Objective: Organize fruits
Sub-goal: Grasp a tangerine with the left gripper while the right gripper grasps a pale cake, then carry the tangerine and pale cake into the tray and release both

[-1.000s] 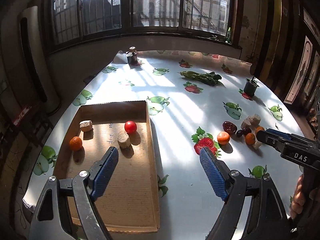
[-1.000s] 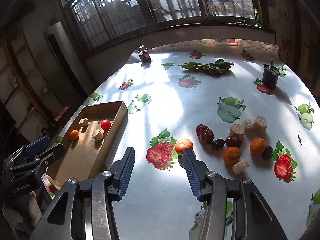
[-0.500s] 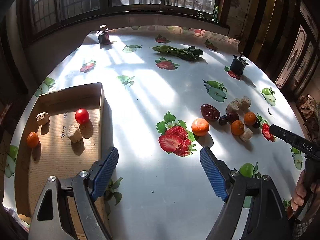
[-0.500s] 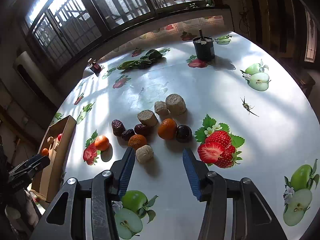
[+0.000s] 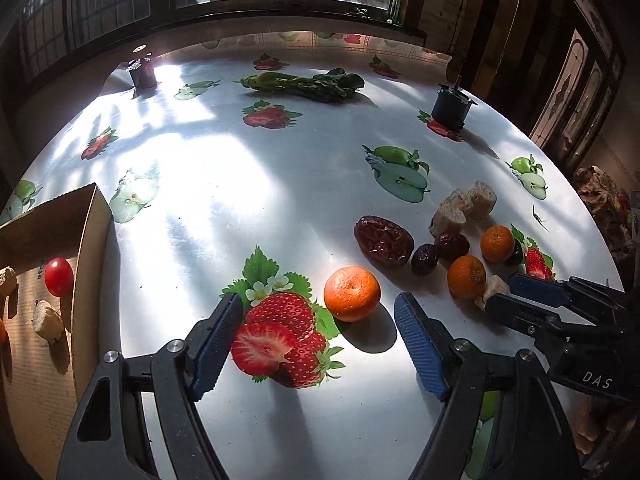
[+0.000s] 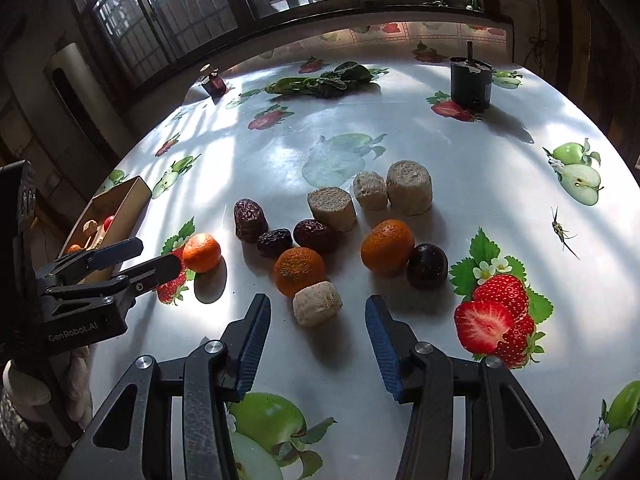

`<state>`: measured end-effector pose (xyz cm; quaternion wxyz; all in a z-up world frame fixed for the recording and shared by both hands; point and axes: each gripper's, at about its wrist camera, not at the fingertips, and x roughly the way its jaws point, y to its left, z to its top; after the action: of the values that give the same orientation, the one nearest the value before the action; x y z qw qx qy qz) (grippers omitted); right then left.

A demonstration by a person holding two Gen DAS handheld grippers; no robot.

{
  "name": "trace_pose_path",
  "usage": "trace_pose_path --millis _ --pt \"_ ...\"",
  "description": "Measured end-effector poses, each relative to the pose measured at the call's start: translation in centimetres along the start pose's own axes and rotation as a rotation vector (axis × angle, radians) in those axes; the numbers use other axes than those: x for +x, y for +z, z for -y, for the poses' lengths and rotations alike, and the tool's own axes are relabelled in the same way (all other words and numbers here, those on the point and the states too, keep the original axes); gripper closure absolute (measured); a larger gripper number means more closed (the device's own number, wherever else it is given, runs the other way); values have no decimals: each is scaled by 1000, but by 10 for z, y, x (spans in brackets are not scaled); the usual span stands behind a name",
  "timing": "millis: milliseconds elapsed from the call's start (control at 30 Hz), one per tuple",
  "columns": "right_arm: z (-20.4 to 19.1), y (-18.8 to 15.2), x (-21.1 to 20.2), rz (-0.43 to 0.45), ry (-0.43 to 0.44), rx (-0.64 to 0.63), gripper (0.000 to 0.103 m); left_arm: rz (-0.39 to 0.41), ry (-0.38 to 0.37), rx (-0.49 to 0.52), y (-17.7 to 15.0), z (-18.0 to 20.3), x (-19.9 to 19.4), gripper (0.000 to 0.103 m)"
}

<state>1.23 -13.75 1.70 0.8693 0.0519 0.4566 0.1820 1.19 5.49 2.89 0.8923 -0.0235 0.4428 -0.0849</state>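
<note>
My left gripper [image 5: 318,312] hovers low over the printed tablecloth and its jaws are closing. Nothing is pressed between them. A lone tangerine [image 5: 352,293] sits just ahead of the tips, nearer the right finger. My right gripper [image 6: 316,312] stands open around a small beige chunk [image 6: 317,304], with a gap on each side. Beyond it lie two more tangerines [image 6: 299,271], several dark dates [image 6: 250,220], a dark plum [image 6: 427,266] and three beige cylinders [image 6: 409,187]. The cardboard box [image 5: 86,240] at the left holds a cherry tomato [image 5: 59,277] and beige pieces.
Leafy greens [image 5: 308,82], a black pot [image 5: 450,110] and a small dark bottle [image 5: 142,72] stand at the far side of the round table. An insect [image 6: 560,232] sits at the right. The table's edge curves off close behind both grippers.
Both grippers swung right, away from the box, and came down toward the fruit cluster. The left jaws narrowed a little. The right gripper now has the beige chunk between its tips.
</note>
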Motion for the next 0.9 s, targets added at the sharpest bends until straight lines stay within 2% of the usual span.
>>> trace_pose_path --millis 100,167,233,433,467,533,700,900 --pt "-1 0 6 -4 -6 -14 50 -6 -18 17 3 5 10 29" --pt "0 0 10 -11 -17 -17 52 -32 -27 23 4 7 19 47" --pt "0 0 12 -8 -21 -15 57 -60 -45 12 4 7 27 54" --pt "-3 0 13 8 -39 -31 57 -28 -33 15 3 8 27 55" --pt "-4 0 13 10 -38 -34 58 -22 -27 27 2 10 27 60" --pt "-7 0 14 4 -22 -38 70 -20 -7 51 0 14 26 72" --pt "-15 -3 11 0 -61 -58 74 -35 -23 38 -3 14 17 73" --pt "-21 -7 -14 34 -51 -46 74 -2 -65 -30 -14 -5 -24 72"
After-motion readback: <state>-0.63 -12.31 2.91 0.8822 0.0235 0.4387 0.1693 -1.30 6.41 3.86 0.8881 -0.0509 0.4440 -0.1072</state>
